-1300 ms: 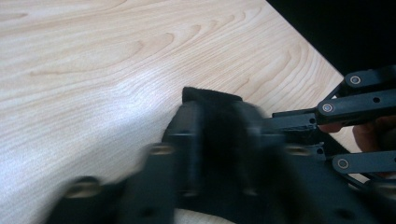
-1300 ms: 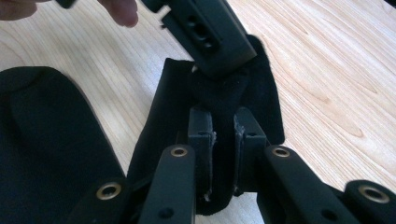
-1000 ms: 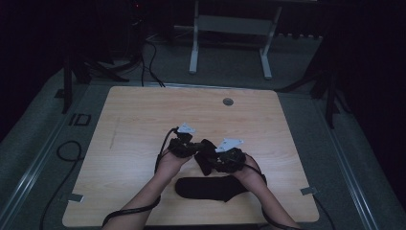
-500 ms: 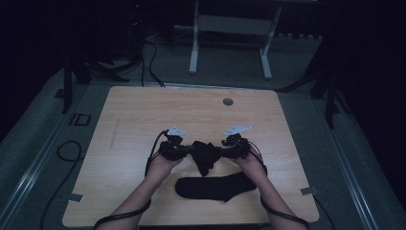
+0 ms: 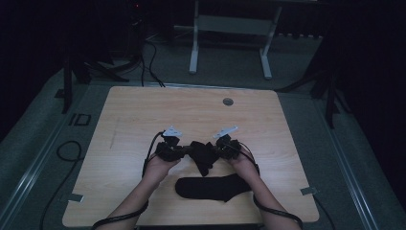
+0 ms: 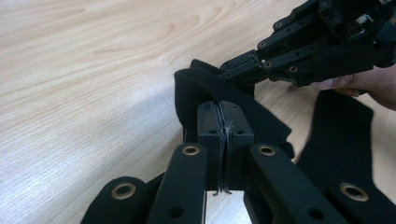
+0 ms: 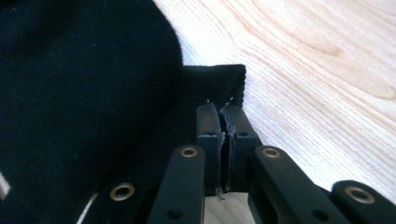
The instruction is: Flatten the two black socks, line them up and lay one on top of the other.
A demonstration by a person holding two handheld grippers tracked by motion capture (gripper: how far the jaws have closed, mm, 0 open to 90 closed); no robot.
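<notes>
Nearest us a flat black sock [image 5: 214,188] lies on the wooden table [image 5: 134,120], its toe end partly hidden behind the right wrist. Just beyond it, we hold a second black sock [image 5: 202,154] stretched between the tools: our left gripper [image 6: 225,122] is clamped on its fabric, and our right gripper [image 7: 224,122] is pinched on its ribbed cuff. Farther off, the room sinks into darkness, hard to make out.

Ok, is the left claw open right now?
No, in the left gripper view the left claw is shut, its jaws pinching the black sock between them.
</notes>
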